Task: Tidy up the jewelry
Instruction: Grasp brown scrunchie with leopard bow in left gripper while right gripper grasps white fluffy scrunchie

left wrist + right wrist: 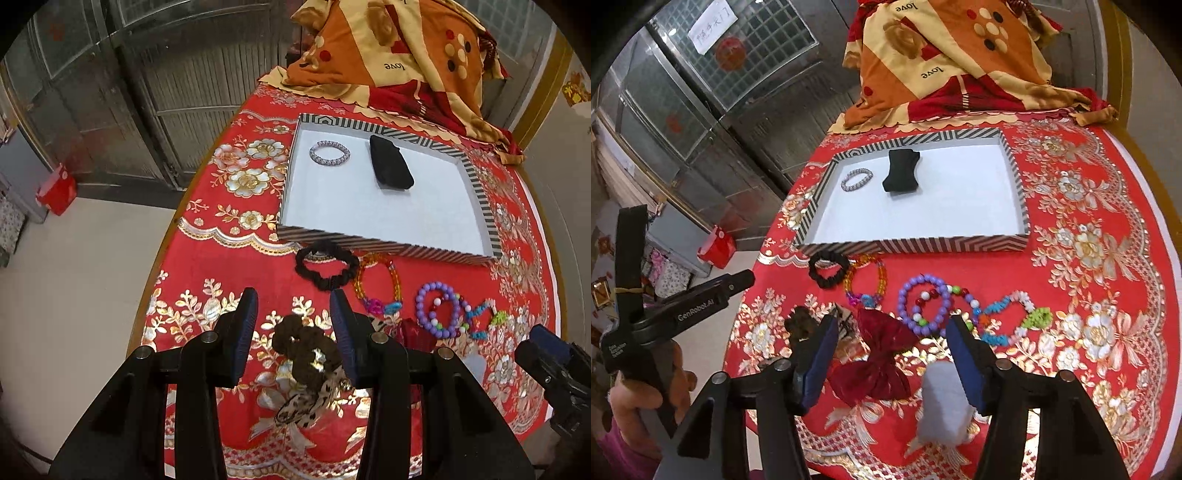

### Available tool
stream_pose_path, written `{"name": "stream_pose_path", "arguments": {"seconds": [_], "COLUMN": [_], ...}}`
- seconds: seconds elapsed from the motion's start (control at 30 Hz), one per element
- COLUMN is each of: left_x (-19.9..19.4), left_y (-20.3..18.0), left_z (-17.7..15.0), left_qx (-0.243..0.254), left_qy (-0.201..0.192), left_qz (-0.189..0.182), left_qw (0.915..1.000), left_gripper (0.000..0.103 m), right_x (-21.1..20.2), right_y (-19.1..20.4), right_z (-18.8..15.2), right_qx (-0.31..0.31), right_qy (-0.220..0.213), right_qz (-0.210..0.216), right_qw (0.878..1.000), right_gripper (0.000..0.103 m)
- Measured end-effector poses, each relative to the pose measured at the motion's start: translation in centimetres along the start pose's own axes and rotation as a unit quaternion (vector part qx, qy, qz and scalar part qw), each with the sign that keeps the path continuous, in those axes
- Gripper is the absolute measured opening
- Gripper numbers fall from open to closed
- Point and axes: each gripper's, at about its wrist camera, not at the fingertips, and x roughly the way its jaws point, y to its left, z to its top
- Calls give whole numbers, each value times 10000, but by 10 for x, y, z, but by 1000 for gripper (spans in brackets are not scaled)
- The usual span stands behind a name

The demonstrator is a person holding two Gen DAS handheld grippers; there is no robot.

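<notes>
Through the left wrist camera, my left gripper (293,302) hangs over the red floral cloth on the bench (207,266), its fingers spread and pinching nothing. Between and below them lies a brown scrunchie with a leopard-print bow (301,354), its long axis running away from me, bow end nearest. Beyond it sit a black scrunchie (327,267), an orange-and-yellow bead bracelet (376,280), a purple bead bracelet (437,312) and a blue-and-green bead strand (484,317), all just outside the near wall of the striped shallow tray (369,242). Inside the tray, a silver bead bracelet (329,152) lies flat at the far left, and a black velvet cushion (390,162) lies beside it, its long axis pointing from the far wall towards me.

Through the right wrist camera, my right gripper (892,325) also has its fingers spread, nothing pressed between them. A dark red satin bow (875,354) lies below the gap, its wings spread towards the near-left and far-right. A white blurred object (943,402) sits close by the right finger; I cannot tell what it is. The left tool shows at the left edge, held in a hand (639,391).

I judge I am between placements, with most pieces still outside the tray. The next move calls for lowering one gripper straight over a piece, closing across its narrow width, then carrying it over the tray wall.
</notes>
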Motion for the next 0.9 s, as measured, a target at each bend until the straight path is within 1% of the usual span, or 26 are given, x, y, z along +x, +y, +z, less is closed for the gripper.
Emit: {"name": "stream_pose_path", "arguments": {"seconds": [0.43, 0.63, 0.83, 0.9], "left_x": [-5, -2, 9, 12], "left_y": [4, 12, 32, 36], "left_z": [-15, -18, -22, -26], "left_qx": [42, 27, -128, -132], "left_qy": [55, 170, 497, 642], "left_qz": [-8, -68, -389, -552], "left_qw": [10000, 9998, 9979, 9963], "left_gripper": [39, 39, 39, 39], "right_x": [0, 1, 8, 11], "right_y": [-3, -8, -18, -21], "right_z": [-16, -20, -28, -33], "right_qx": [75, 105, 142, 132], "right_qy": [151, 224, 416, 493], "right_qz": [-28, -76, -149, -178], "right_qw": [9999, 9997, 9989, 9985], "right_gripper": [60, 61, 61, 61]}}
